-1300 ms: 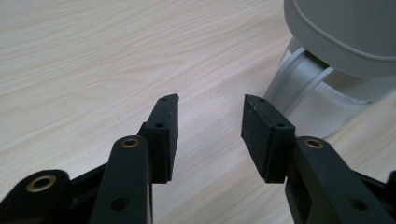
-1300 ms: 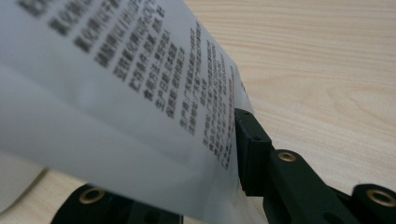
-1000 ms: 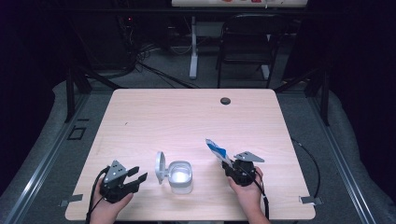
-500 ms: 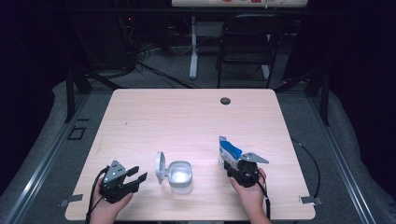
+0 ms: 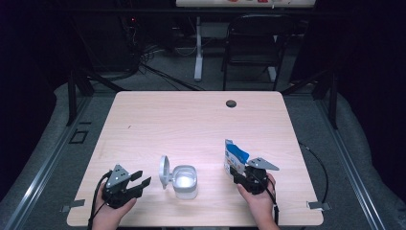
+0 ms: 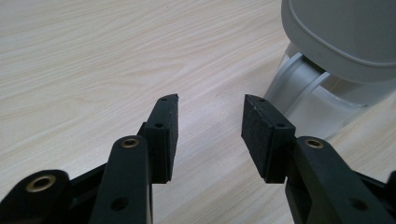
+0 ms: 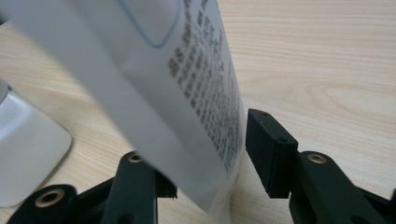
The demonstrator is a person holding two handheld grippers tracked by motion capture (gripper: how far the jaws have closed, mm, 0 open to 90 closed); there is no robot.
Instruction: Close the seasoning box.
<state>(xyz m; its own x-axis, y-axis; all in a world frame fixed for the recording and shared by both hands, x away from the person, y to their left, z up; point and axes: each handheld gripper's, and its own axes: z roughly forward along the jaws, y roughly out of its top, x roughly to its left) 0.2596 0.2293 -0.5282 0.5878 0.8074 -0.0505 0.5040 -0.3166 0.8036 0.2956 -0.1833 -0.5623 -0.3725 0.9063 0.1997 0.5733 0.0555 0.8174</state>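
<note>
1. While the packet (image 5: pixel 234 157) stands upright between the jaws of the right gripper (image 5: pixel 250 176) near the tabletop's (image 5: pixel 191 124) front edge, toward its right corner, its long axis runs up from the jaws.
2. From the right gripper view, one jaw sits apart from the packet's (image 7: pixel 187 102) face and the other is hidden behind it, so I cannot tell whether it is grasped.
3. Between the grippers, by the front edge, sits a white box (image 5: pixel 184 181), lid (image 5: pixel 164 168) raised on the side nearer the left gripper (image 5: pixel 128 184).
4. That gripper's jaws are released and empty; its view cuts off the box (image 6: pixel 327 93).
5. Packet print is blurred.
</note>
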